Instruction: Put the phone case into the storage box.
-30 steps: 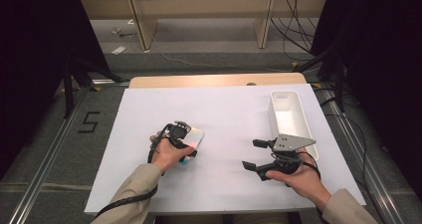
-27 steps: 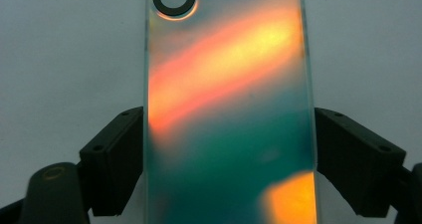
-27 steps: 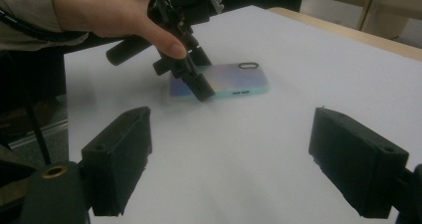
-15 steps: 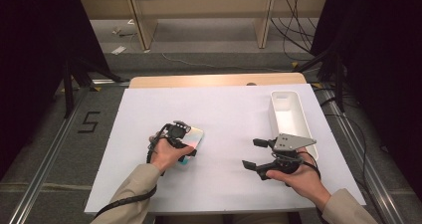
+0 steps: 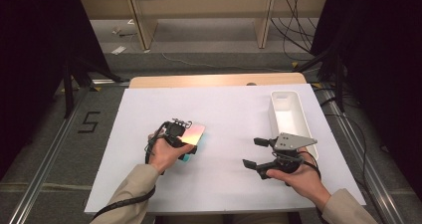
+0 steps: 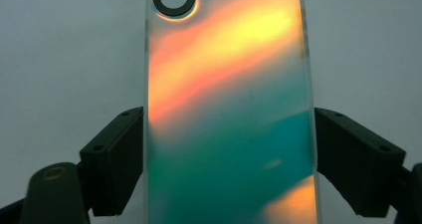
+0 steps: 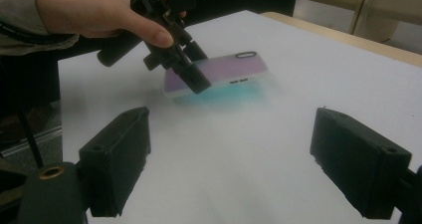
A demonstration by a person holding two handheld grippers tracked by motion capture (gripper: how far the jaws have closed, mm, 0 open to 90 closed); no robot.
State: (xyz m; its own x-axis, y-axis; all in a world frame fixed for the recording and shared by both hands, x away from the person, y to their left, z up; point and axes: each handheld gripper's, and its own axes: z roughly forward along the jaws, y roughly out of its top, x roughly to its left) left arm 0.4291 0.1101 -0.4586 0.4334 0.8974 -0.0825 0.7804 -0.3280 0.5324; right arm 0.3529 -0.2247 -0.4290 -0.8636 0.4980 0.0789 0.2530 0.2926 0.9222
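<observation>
So, the thing in hand is an iridescent phone case (image 5: 193, 133): glossy, colours running from orange-yellow at the far end to teal nearer me, w/ a dark oval camera cutout (image 6: 173, 0) at the top corner in the left gripper view. From the right gripper view I see its side edge, pale w/ small button slots, and a teal sheen thrown on the table below it. It looks tilted, one end raised off the white table (image 5: 229, 109), left of centre.

Left gripper (image 6: 229, 134): jaws fairly wide, one black pad against each long edge of the case, so I read it as clamped across the case's width. In the high view the left hand (image 5: 166, 152) has the gripper angled over the case's near end; the case runs out away from the jaws, camera cutout at the far end.

Right gripper (image 5: 256, 152): jaws spread wide, nothing between them, just bare table in its own view. It sits right of centre, jaws pointing left toward the case, well apart from it. The right hand (image 5: 293, 176) grips it from behind, grey plate on top.

White bin (image 5: 291, 115) stands at the table's right side, just beyond the right gripper, nowhere near the case.
</observation>
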